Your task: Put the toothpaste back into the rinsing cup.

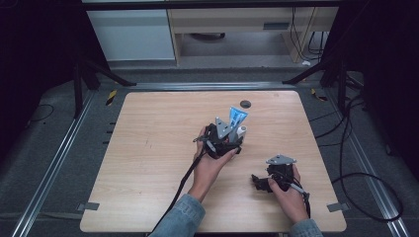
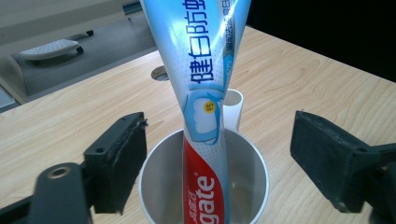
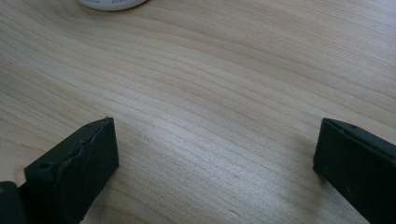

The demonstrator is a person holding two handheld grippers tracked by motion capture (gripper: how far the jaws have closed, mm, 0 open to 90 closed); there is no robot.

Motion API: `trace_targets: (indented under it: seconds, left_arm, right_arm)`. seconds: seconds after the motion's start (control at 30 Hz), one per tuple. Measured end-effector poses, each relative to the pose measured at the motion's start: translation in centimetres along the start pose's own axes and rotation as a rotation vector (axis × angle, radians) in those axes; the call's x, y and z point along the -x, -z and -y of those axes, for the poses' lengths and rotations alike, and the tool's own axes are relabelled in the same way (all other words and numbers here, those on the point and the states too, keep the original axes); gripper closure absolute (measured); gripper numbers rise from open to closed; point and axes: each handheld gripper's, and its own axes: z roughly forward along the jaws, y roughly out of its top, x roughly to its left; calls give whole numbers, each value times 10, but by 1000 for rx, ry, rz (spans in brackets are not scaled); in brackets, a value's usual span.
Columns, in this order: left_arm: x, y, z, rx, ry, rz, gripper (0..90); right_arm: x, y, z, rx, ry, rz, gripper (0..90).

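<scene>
A blue, white and red toothpaste tube stands upright in a white cup with a shiny metal inside. My left gripper is open, one jaw on each side of the tube, and neither pad touches it. In the high view the tube rises from the cup near the table's middle, with the left gripper right at it. My right gripper lies low near the front right, pointing left. Its jaws stand open over bare wood with nothing between them.
A black round plug sits in the wooden table beyond the cup. A white round rim shows at the top edge of the right gripper view. Cables trail on the floor to the table's right.
</scene>
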Motion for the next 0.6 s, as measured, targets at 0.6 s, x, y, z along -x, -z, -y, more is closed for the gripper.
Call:
trace_targets:
  seconds: [0.6]
  left_arm:
    - [-5,18,7,-93,-8,68,79]
  right_arm:
    - [0,0,0,0,0,0,4]
